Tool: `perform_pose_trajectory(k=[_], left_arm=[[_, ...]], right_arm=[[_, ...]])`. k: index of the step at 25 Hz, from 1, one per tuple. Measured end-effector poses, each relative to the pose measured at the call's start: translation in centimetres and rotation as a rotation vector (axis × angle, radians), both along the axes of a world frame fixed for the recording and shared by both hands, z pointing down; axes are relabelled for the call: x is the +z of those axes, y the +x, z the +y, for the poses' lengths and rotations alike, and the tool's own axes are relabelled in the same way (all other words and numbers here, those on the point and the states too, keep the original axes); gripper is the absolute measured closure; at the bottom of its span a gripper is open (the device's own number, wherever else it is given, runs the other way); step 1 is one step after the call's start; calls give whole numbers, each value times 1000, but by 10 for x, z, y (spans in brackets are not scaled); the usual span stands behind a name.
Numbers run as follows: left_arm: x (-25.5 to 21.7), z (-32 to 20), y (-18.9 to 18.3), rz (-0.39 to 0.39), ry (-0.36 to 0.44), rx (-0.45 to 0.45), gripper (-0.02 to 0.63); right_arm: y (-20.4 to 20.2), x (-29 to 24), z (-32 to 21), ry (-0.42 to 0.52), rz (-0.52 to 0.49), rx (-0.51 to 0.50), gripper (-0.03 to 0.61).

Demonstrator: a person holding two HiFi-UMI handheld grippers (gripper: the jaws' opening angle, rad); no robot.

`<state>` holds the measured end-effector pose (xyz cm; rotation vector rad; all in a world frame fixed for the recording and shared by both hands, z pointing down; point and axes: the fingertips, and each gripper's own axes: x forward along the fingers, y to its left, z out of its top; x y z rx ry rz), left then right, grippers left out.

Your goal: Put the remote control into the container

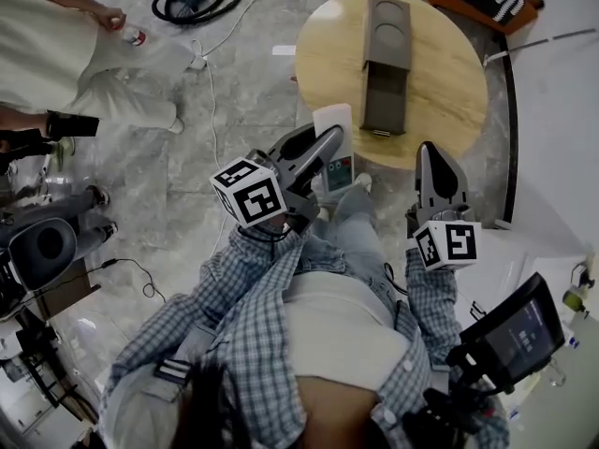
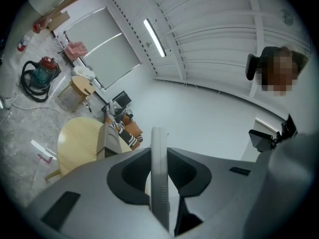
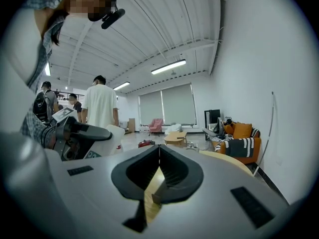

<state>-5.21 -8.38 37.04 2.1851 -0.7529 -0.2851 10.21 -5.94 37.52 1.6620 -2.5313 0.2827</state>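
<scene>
- Here we go: my left gripper is clamped on the remote control. It's a white slab with its button face showing in the head view.
- The left gripper view confirms the grip. The remote stands edge-on right between the two jaws, with both pads pressing its flat sides.
- The pick-up looks done to me. The remote is off any surface, carried in the air over the floor in front of my knees.
- My right gripper has its jaws fully together with nothing in them. In its own view only a sliver of wood shows past the tips.
- It hangs out ahead of me to the right, just short of the table's near edge, and has no part in the carry right now.
- The target is the dark grey container, lying lengthwise on the round wooden table. It's the only thing on that tabletop.
- The end of the container nearest me looks like an open tray, and that's where I'd aim, though I can't see how deep it is.
- The remote is close to the table's near rim but not yet over the top, and it's well apart from the container.
- As I judge it, we're about halfway: grasp made, delivery not.
- What's left is to bring the remote over the table, line its long side up with the container's opening, lower it in, and open the left jaws.
- One thing to watch is that the remote is held on edge, so it may need laying flatter to drop in cleanly.
</scene>
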Motion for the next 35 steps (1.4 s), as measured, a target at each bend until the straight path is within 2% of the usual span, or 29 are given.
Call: perform_pose_trajectory(k=[8,14,16,21,28,30,35], left_arm=[[4,-34,31,-3,-5,-25,515],[6,-69,66,-14,-6,-54,515],[9,-81,72,-18,-11,-71,515],[16,-91,68,-23,-26,-109,515],[9,-94,71,-30,-21,-71,515],[7,-96,74,-30,-11,-53,515],[18,-98,81,-24,-19,1,515]], right_arm=[[16,4,-42,-11,15,-87,571],[45,8,-82,-21,-30,-147,571],[46,12,-93,-23,-27,-202,571],[15,23,-91,-29,82,-390,571],[-6,37,-76,-150,24,-532,569],[-8,41,-72,-190,-19,-562,528],[-8,54,-65,-268,-71,-577,511]])
